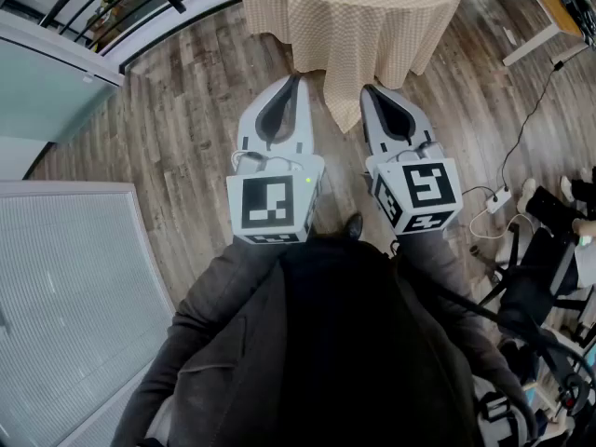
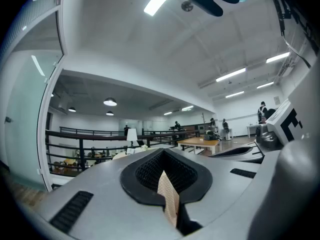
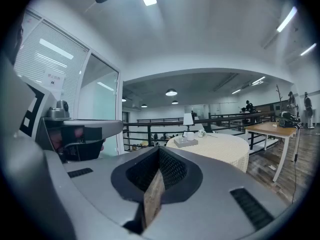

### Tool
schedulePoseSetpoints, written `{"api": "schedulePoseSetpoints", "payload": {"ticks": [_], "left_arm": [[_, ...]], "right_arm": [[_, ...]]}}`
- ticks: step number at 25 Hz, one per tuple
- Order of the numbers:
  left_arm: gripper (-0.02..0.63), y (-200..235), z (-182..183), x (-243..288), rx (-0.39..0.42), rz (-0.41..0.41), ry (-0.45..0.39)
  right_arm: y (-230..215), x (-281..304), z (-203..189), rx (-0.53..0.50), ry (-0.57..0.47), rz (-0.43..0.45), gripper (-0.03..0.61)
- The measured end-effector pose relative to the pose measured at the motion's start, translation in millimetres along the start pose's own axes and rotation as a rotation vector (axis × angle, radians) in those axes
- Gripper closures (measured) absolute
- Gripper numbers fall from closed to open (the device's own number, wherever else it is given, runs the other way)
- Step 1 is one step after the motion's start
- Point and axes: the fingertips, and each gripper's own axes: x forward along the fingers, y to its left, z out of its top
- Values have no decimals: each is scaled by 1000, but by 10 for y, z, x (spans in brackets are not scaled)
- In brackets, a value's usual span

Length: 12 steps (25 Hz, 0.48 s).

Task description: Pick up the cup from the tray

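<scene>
In the right gripper view a white cup (image 3: 190, 135) stands on a grey tray (image 3: 185, 142), far ahead on a round table with a beige cloth (image 3: 220, 151). The head view catches only the near part of that table (image 1: 354, 17); its top is out of frame. My left gripper (image 1: 296, 82) and right gripper (image 1: 371, 91) are held side by side close to the body. Both point at the table from a distance, shut and holding nothing. In their own views the left gripper (image 2: 167, 194) and the right gripper (image 3: 154, 194) show their jaws closed together.
A small white lamp (image 3: 188, 119) stands behind the tray. A wooden desk (image 3: 272, 129) is to the right of the table. A glass partition (image 1: 65, 287) lies at my left. A power strip and cables (image 1: 498, 200) lie on the wood floor (image 1: 186, 110) at my right.
</scene>
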Motion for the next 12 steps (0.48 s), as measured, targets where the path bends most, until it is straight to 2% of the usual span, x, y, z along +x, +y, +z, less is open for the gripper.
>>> {"api": "schedulePoseSetpoints", "payload": {"ticks": [5,8,12], "left_arm": [[608,-45,-9,1,5,1,-3],[609,-119,-21,21,-19,5,-24],[608,-170,-133,3,-30,4,39]], "right_arm": [[-29,-28,-11,0,-8,1,572],[-77,-56,-67,4,-8,0,572],[-91,-90,-140,28,16,2,572]]}}
